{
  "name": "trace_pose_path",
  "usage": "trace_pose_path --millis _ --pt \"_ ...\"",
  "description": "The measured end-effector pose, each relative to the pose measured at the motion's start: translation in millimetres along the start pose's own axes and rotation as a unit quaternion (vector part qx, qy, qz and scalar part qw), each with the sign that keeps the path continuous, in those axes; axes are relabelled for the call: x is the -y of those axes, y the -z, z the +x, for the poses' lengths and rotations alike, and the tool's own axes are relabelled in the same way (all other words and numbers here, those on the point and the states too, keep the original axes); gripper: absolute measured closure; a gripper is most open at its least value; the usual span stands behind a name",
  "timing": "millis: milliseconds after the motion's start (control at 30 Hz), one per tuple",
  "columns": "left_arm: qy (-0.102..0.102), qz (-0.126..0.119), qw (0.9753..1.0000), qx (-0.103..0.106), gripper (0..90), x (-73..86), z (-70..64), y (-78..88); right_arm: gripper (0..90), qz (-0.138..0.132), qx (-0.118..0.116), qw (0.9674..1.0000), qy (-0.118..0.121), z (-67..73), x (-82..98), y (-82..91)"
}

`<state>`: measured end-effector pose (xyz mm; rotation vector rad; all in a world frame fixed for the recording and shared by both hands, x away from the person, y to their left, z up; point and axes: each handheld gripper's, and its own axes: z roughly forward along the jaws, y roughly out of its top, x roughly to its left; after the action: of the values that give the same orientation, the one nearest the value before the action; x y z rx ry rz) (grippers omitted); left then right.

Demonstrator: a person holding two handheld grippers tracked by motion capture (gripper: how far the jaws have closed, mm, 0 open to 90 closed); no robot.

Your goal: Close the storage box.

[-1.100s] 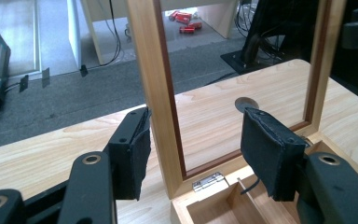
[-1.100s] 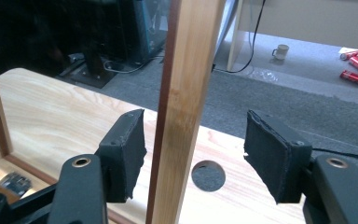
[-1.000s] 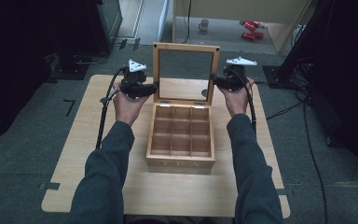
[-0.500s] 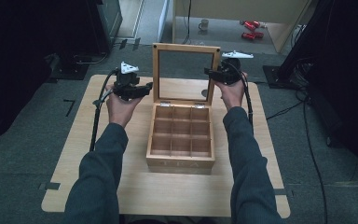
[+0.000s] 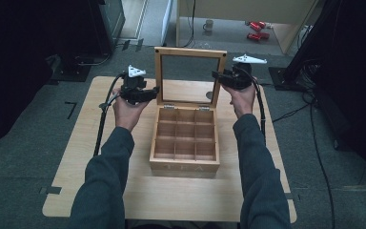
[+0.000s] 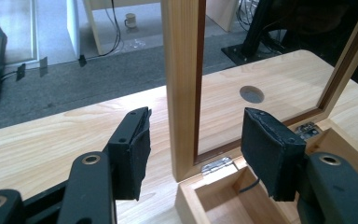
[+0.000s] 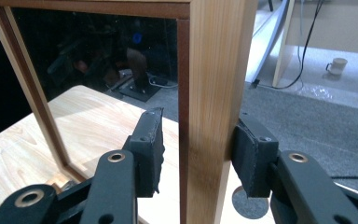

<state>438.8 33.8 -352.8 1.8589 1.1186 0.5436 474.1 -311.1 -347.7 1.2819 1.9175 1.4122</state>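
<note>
A wooden tea box (image 5: 185, 165) with several empty compartments stands mid-table, its glass lid (image 5: 190, 51) raised upright. My left gripper (image 5: 155, 90) is open and straddles the lid's left frame post (image 6: 182, 70), with both pads (image 6: 137, 158) clear of the wood. My right gripper (image 5: 217, 76) holds the lid's right frame post (image 7: 214, 93). Its jaws have just been closing on that post, and the pads (image 7: 249, 158) now sit against the wood. In the right gripper view the gripper (image 7: 198, 149) shows the post between its jaws.
The box rests on a light wooden table (image 5: 124, 191) with a round hole (image 6: 251, 94) behind the lid. Cables trail from both grippers across the table. A mug (image 5: 209, 24) and red objects (image 5: 255, 28) lie on the floor beyond.
Both hands have risen from the lid's lower sides toward its upper half. The right jaws have narrowed onto the right frame post. The lid still stands upright.
</note>
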Motion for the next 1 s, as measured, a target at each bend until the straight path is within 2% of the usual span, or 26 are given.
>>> trace_pose_path --millis 133,433,700,800,833,933,1000 --pt "0.0 -0.003 1.0 0.003 42.6 -0.2 -4.3 -2.1 57.2 -0.008 -0.003 0.9999 0.008 4.8 3.7 7.4" --pt "0.001 -0.011 0.9999 0.001 42.2 -0.5 -10.1 -6.1 55.6 -0.023 -0.009 0.9988 0.041 21.1 16.4 30.9" --pt "-0.011 -0.02 0.9997 0.007 44.0 0.3 -18.9 -4.7 52.0 -0.027 -0.005 0.9985 0.048 33.8 25.9 43.8" --pt "-0.01 -0.027 0.9996 0.008 44.9 -0.3 -19.8 -3.4 51.6 -0.025 -0.004 0.9982 0.054 36.6 27.4 46.2" --pt "-0.014 -0.028 0.9994 0.014 45.3 -0.3 -20.5 -2.5 51.4 -0.022 -0.001 0.9981 0.058 38.9 28.2 48.1" --pt "-0.02 -0.031 0.9993 0.008 45.9 0.6 -22.5 -1.3 51.2 -0.019 0.005 0.9982 0.058 41.1 28.1 49.2" --pt "-0.017 -0.041 0.999 0.012 47.1 3.5 -21.8 2.6 51.0 -0.014 0.019 0.9977 0.063 45.9 28.1 51.0"
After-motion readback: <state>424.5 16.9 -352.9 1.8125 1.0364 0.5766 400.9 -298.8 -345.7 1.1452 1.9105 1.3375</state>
